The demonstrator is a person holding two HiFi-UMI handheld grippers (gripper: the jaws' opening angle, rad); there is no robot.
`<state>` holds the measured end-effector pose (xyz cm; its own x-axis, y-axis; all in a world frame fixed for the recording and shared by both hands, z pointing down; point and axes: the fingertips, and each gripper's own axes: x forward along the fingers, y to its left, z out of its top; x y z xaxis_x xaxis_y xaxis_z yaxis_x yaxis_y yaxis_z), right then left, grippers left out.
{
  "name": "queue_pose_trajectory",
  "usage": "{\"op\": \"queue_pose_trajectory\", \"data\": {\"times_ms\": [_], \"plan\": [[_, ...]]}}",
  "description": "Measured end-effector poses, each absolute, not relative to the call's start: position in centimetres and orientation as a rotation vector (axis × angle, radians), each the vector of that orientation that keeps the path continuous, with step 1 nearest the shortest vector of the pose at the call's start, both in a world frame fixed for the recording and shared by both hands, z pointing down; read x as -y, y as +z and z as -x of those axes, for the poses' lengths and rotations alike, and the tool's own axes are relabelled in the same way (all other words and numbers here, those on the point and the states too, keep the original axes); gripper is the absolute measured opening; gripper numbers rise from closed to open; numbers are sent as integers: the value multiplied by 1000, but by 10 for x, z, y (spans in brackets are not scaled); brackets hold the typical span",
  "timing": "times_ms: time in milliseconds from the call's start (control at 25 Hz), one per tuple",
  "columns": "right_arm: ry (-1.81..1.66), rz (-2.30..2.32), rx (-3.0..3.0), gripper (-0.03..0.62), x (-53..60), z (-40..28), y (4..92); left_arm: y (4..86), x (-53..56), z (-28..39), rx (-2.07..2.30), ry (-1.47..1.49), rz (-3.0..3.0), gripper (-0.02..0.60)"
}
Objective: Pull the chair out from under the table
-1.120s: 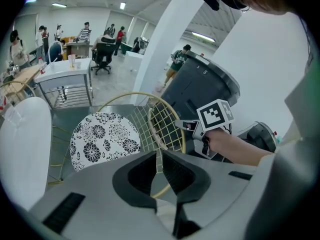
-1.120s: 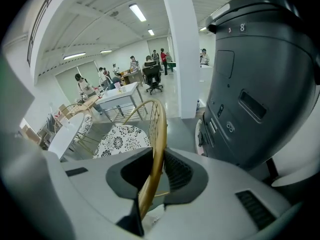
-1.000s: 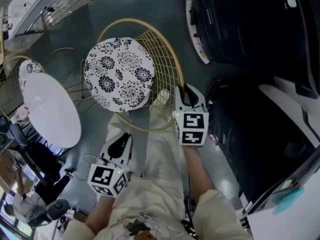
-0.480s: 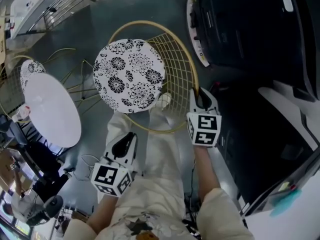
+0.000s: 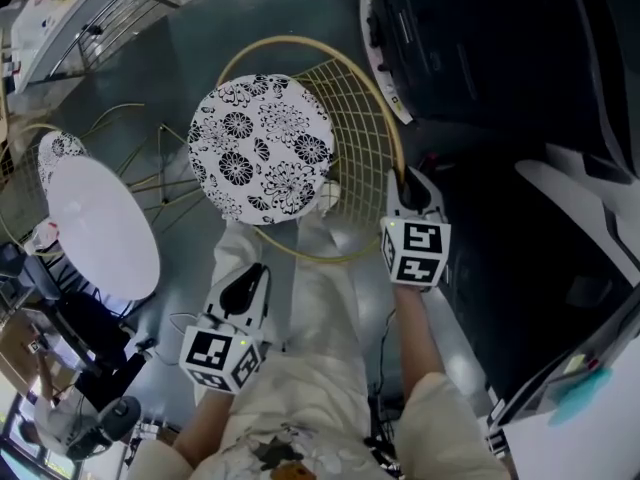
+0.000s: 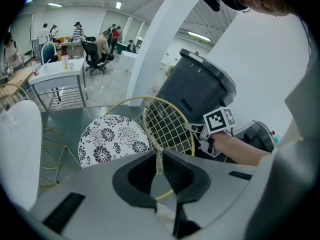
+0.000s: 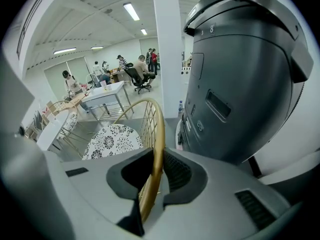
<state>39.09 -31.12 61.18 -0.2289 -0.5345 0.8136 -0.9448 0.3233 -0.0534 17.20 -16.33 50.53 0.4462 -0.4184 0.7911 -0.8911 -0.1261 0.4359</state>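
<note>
The chair has a round black-and-white flowered seat [image 5: 260, 148] and a gold wire backrest [image 5: 372, 138]. It stands on the grey floor, apart from the round white table [image 5: 100, 230]. My right gripper [image 5: 406, 180] is on the backrest's right rim, and its jaws are closing on the gold rim [image 7: 157, 134], which runs between the pads. My left gripper [image 5: 246, 280] hangs low by the person's leg, well short of the chair. Its jaws stand slightly apart with nothing between them. From the left gripper view I see the seat [image 6: 112, 140] and the right gripper [image 6: 199, 130] on the rim.
A large dark grey machine [image 5: 500, 58] stands close on the chair's right, right beside my right gripper. A second flowered chair [image 5: 55, 146] is tucked behind the white table. A metal rack [image 5: 110, 8] is at the far left. The person's legs are just below the chair.
The chair has slid to the right, away from the white table, with my right gripper holding its rim. The left gripper has stayed where it was.
</note>
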Motion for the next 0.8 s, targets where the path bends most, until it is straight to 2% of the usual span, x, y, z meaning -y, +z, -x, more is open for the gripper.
{"op": "queue_pose_trajectory", "data": {"times_ms": [800], "plan": [[728, -1386, 1840, 64, 313, -464, 613, 495, 160, -204, 1131, 620, -1775, 46]]}}
